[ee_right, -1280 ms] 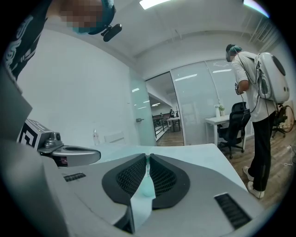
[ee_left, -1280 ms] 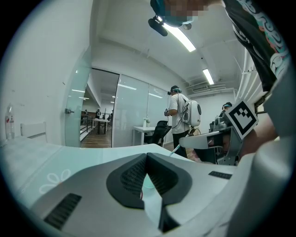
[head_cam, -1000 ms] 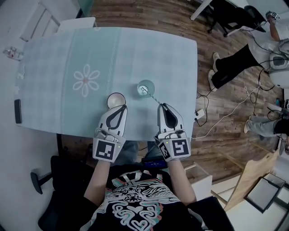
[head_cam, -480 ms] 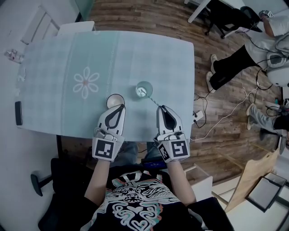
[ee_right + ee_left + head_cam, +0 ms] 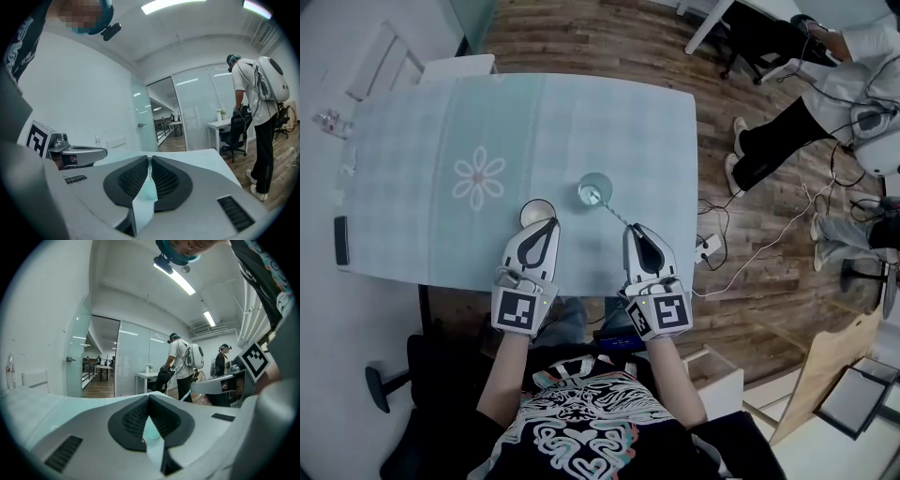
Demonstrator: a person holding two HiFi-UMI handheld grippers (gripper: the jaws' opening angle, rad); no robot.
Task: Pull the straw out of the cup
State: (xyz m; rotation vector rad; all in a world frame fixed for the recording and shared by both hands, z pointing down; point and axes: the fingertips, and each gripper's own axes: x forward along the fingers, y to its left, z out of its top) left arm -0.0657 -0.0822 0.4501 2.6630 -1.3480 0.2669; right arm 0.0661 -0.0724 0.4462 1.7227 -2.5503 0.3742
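a: where does the straw sit?

b: the straw [image 5: 616, 209] leans out of the cup [image 5: 596, 190], which stands on the table [image 5: 412, 141] close to its near edge, toward the right-hand end. the free end slants toward the person and meets the tips of the right gripper [image 5: 636, 229].

a: does that gripper have it?

b: its jaws are pressed together, and the straw's end looks pinched at the very tips. the right gripper view shows only a thin slit between the pads, so the pinch itself is hard to make out. the left gripper [image 5: 551, 223] is clenched on nothing, just beside a small dark-rimmed bowl [image 5: 537, 210] near the same edge.

a: how will the straw handle?

b: probably very light and thin, and easy to bend or crush, so a soft pinch near the free end suits it. the cup looks like clear glass or plastic. it could tip or slide if the straw drags on the rim, and nothing steadies it. drawing along the straw's own slant seems safest.

a: anything hidden?

b: whether the cup holds liquid cannot be told, nor how deep the straw reaches. the dark slab [image 5: 340, 240] at the table's left edge may be a phone.
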